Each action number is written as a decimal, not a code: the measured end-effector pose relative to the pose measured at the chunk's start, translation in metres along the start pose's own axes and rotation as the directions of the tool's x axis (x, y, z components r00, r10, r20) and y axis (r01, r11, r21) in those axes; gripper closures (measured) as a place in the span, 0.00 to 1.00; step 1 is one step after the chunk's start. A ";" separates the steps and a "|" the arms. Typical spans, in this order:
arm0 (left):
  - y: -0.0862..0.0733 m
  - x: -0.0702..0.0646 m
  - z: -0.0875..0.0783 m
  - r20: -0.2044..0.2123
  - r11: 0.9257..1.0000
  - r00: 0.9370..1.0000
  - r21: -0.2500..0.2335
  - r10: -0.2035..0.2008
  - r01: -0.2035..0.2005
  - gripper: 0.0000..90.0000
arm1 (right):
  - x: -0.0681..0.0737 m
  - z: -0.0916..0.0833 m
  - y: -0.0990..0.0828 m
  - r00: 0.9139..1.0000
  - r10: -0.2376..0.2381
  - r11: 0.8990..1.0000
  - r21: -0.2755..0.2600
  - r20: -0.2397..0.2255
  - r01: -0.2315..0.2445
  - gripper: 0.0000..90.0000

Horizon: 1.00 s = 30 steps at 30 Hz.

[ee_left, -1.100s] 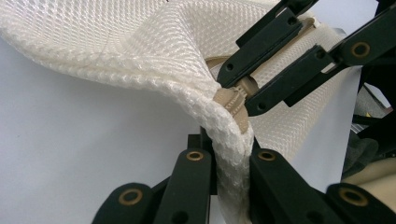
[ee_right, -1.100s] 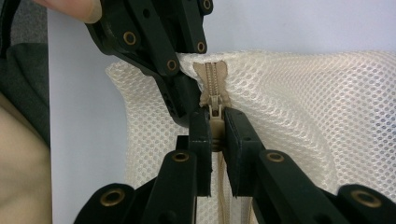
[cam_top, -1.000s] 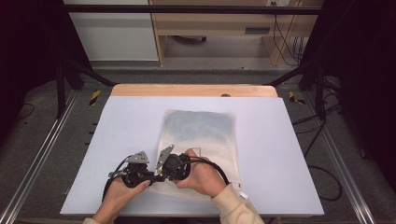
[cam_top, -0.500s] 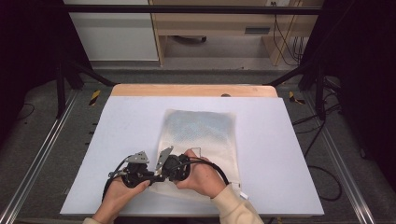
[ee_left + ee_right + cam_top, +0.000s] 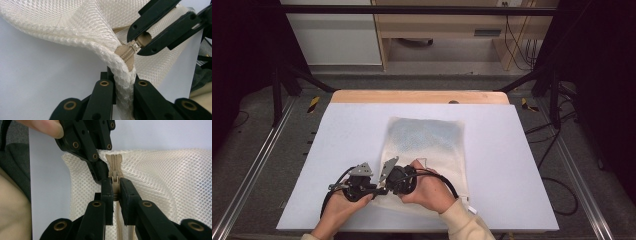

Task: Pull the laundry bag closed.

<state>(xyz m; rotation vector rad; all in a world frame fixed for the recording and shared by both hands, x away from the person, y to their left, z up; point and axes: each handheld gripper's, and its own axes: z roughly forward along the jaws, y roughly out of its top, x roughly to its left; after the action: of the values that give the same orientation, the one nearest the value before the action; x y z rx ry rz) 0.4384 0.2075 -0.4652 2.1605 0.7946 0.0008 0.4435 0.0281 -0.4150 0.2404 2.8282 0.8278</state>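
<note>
A white mesh bag (image 5: 427, 140) lies flat on the white table (image 5: 337, 130), its near-left corner lifted between the two grippers. My left gripper (image 5: 123, 77) is shut on the bag's thick corner seam (image 5: 122, 72), just below the tan zipper end (image 5: 127, 56). My right gripper (image 5: 115, 185) is shut on the tan zipper pull (image 5: 115, 181), at the closed end of the zipper (image 5: 113, 161). The two grippers nearly touch tip to tip: left gripper (image 5: 374, 190), right gripper (image 5: 388, 186). In the right gripper view the left gripper (image 5: 100, 173) pinches the mesh (image 5: 162, 182) just left of the zipper.
A wooden strip (image 5: 417, 96) runs along the table's far edge. Beyond it stand a white cabinet (image 5: 332, 35) and a wooden shelf (image 5: 447, 30). Metal rails (image 5: 257, 165) flank the table, and cables (image 5: 557, 195) lie on the floor at right.
</note>
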 end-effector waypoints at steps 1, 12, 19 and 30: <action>0.000 0.000 0.000 -0.001 1.000 1.000 -0.001 -0.001 0.001 0.98 | 0.000 -0.001 0.000 1.000 0.005 1.000 -0.007 0.006 -0.005 0.91; 0.001 0.000 -0.002 0.024 0.999 1.000 -0.032 -0.019 0.020 0.98 | 0.000 0.000 0.000 1.000 0.010 1.000 -0.005 0.009 -0.010 0.92; 0.002 -0.001 -0.003 0.019 1.000 1.000 -0.027 -0.015 0.016 0.98 | 0.001 0.005 -0.001 0.999 -0.010 1.000 0.020 0.031 0.009 0.92; 0.001 0.000 -0.002 0.026 1.000 1.000 -0.017 -0.010 0.010 0.98 | 0.002 0.008 -0.002 0.999 -0.024 0.999 0.043 0.038 0.022 0.92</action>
<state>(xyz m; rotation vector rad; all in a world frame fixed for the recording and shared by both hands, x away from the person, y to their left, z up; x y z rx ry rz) 0.4383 0.2080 -0.4630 2.1361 0.7880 -0.0258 0.4433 0.0313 -0.4228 0.2269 2.8096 0.7505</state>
